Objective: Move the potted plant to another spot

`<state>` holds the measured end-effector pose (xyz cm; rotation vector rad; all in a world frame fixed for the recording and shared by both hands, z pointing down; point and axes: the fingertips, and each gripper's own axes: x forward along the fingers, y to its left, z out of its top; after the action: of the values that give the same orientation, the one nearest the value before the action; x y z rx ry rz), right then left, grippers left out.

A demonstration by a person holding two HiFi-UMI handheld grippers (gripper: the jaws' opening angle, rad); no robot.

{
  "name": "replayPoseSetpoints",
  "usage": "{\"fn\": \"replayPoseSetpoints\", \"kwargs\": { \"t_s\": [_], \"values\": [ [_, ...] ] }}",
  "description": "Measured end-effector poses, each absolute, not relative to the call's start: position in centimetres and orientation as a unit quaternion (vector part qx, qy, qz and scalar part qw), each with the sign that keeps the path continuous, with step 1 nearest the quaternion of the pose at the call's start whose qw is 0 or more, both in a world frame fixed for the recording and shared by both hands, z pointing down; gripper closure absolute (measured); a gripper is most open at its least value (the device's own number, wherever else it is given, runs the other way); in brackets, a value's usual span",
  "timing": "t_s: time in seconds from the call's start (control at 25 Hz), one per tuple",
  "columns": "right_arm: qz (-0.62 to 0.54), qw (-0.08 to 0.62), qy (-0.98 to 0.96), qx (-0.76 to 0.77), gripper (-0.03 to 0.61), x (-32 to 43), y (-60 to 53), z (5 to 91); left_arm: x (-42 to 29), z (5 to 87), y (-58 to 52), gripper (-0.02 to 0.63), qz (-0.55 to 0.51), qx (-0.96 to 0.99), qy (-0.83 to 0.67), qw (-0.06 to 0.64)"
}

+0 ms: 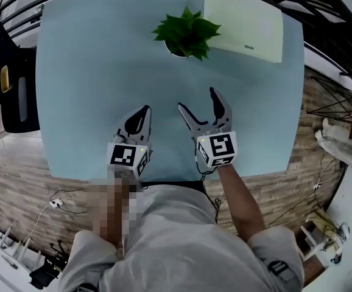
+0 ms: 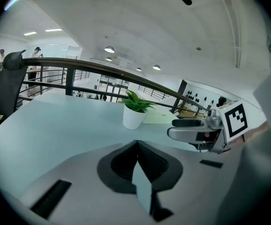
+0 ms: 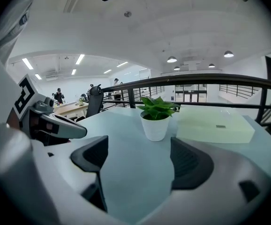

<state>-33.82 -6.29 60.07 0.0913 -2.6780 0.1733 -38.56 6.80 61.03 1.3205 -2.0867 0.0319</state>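
Right forearm [image 1: 244, 193] reaches in over the table's [image 1: 78, 90] near edge. Left hand-held gripper [image 1: 144, 110]: jaws pressed together, empty. Right hand-held gripper [image 1: 196, 98]: jaws spread wide, nothing between them. Bare tabletop lies ahead. Potted plant [image 1: 185, 35] stands upright near the far edge, well apart from both, beside a pale green board [image 1: 243, 23] at the far right corner.
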Motion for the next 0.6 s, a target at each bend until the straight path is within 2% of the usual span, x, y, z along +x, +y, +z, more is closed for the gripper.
{"fn": "replayPoseSetpoints", "kwargs": {
  "t_s": [0.6],
  "values": [
    [0.057, 0.225, -0.971, 0.057, 0.148, -41.6, -8.7, 63.4, -45.2, 65.5, 3.9, 0.601, -0.011, 0.491, -0.807, 0.327]
  ]
}}
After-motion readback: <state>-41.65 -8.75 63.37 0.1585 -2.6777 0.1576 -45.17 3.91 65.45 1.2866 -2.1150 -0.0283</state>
